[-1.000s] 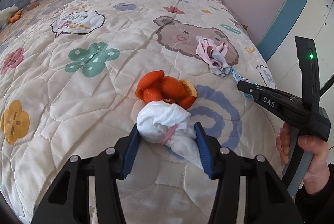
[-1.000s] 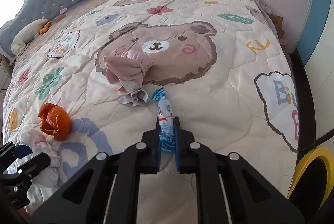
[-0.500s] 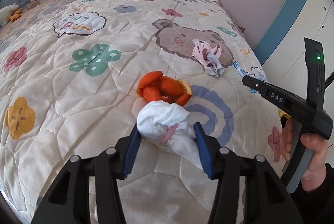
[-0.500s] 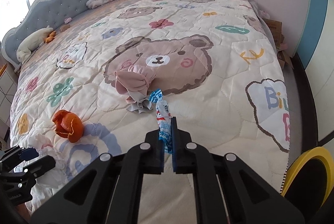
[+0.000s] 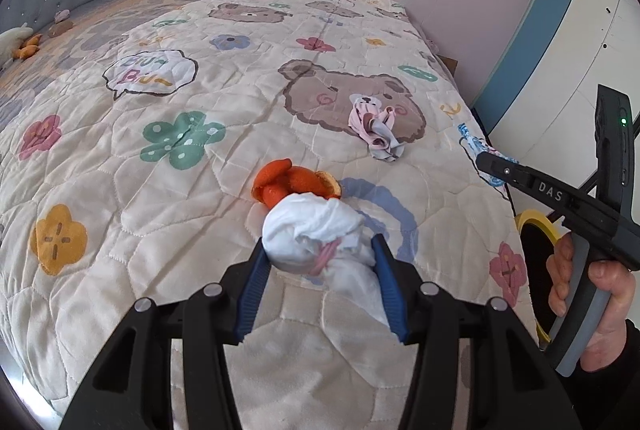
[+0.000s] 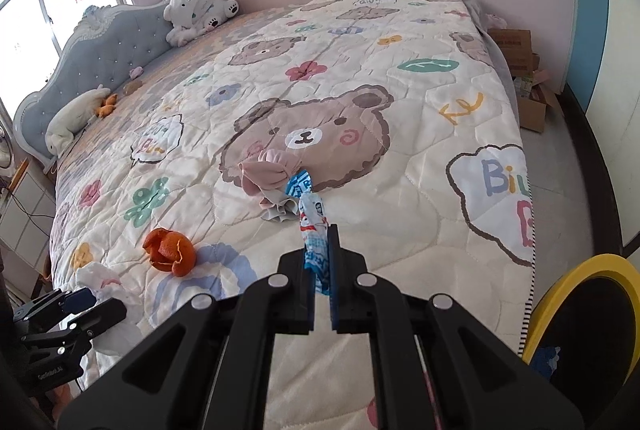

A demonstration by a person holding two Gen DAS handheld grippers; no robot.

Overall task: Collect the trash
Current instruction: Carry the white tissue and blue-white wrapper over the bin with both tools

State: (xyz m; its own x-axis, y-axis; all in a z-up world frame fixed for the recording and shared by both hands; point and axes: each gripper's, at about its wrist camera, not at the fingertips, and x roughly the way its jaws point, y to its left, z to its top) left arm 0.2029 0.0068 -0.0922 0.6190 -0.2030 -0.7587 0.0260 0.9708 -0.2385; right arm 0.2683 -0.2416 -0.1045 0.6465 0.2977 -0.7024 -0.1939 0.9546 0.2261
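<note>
My left gripper (image 5: pixel 320 250) is shut on a crumpled white tissue (image 5: pixel 312 230) held above the quilt; it also shows at the lower left of the right wrist view (image 6: pixel 94 304). Orange peel (image 5: pixel 294 181) lies on the quilt just beyond the tissue, and shows in the right wrist view (image 6: pixel 170 250). My right gripper (image 6: pixel 320 246) is shut on a blue and white snack wrapper (image 6: pixel 314 226), lifted off the bed; it shows at the right of the left wrist view (image 5: pixel 486 159). A pink and grey cloth wad (image 6: pixel 270 173) lies on the bear print.
A yellow-rimmed black bin (image 6: pixel 584 326) stands on the floor off the bed's right edge, also in the left wrist view (image 5: pixel 536 238). Plush toys (image 6: pixel 198 5) sit by the blue headboard (image 6: pixel 104 49). Cardboard boxes (image 6: pixel 524 69) stand by the far wall.
Both grippers have lifted and pulled back from the bed with their loads. The right gripper with the wrapper has moved right, toward the bin; more of the room now shows.
</note>
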